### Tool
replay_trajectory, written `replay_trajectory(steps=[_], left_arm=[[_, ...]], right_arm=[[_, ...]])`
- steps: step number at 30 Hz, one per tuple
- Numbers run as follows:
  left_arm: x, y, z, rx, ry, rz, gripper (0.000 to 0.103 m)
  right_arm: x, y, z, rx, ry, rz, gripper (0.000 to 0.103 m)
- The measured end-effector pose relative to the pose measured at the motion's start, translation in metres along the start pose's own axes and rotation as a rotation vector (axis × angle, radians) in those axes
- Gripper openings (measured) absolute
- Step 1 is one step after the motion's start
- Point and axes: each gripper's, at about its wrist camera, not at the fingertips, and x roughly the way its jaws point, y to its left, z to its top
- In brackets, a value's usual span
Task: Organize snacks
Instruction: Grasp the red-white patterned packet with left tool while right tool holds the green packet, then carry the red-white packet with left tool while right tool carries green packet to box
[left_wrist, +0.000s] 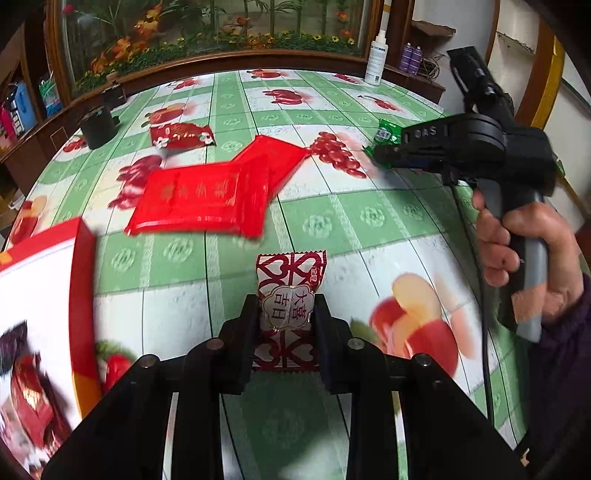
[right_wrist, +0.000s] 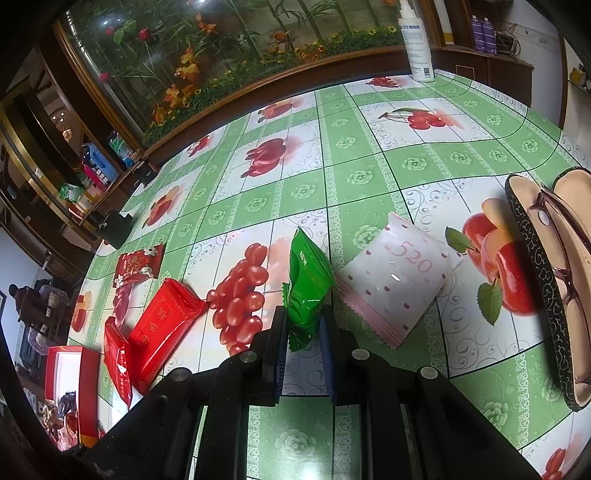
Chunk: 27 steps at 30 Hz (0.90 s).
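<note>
— What has the left gripper (left_wrist: 286, 314) got?

— A red-and-white patterned snack packet (left_wrist: 290, 295). The jaws are clamped on its lower half, one finger on each side, and the top of the packet sticks out toward twelve o'clock, over the green fruit-print tablecloth (left_wrist: 369, 218).

— And the other one?

— The right gripper (right_wrist: 304, 328) is pinched tight on a green snack packet (right_wrist: 306, 288). The packet stands on edge between the blue-padded fingers (right_wrist: 280, 343), its lower tip against the cloth. From the left camera you see that gripper at two o'clock, with the person's hand (left_wrist: 517, 251) wrapped round its grey handle.

— Where is the rest of the snacks?

— From the right gripper: a white packet with pink dots (right_wrist: 399, 288) lies just beside the green one, at one o'clock. Two flat red packets (right_wrist: 159, 325) lie at nine o'clock, one overlapping the other, and a small red packet with white flowers (right_wrist: 138, 266) sits beyond them at ten. A red box (right_wrist: 70, 391) with wrapped sweets inside is at eight o'clock, near the table's edge.

— Anything else on the table?

— An open glasses case (right_wrist: 535, 280) with spectacles in it at three o'clock, and a white spray bottle (right_wrist: 417, 40) far off at one o'clock.
</note>
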Motion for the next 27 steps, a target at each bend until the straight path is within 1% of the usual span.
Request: replay_trajectory(steps=[5, 8, 11, 14, 17, 23, 24, 27], left_arm=[[-0.012, -0.002, -0.02, -0.006, 0.007, -0.019, 0.025], [-0.019, -0.005, -0.029, 0.006, 0.004, -0.029, 0.025], [-0.024, -0.006, -0.035, 0.012, 0.005, -0.048, 0.025], [-0.027, -0.008, -0.04, 0.02, 0.002, -0.065, 0.025], [-0.029, -0.01, -0.044, 0.029, -0.001, -0.089, 0.025], [-0.036, -0.011, -0.053, 0.029, -0.006, -0.13, 0.025], [-0.037, -0.01, -0.055, 0.027, -0.007, -0.136, 0.025], [-0.042, -0.007, -0.06, 0.014, -0.011, -0.151, 0.025]], right_arm=[[-0.002, -0.001, -0.004, -0.007, -0.003, 0.004, 0.017], [-0.007, -0.002, -0.01, -0.005, -0.002, 0.014, 0.017], [-0.013, -0.004, -0.02, 0.027, 0.016, 0.058, 0.017], [-0.023, -0.007, -0.036, 0.043, 0.031, 0.11, 0.017], [-0.034, -0.014, -0.057, 0.081, 0.061, 0.202, 0.017], [-0.057, -0.021, -0.098, 0.137, 0.094, 0.305, 0.017], [-0.062, -0.02, -0.105, 0.141, 0.102, 0.318, 0.017], [-0.073, -0.013, -0.123, 0.124, 0.115, 0.319, 0.017]])
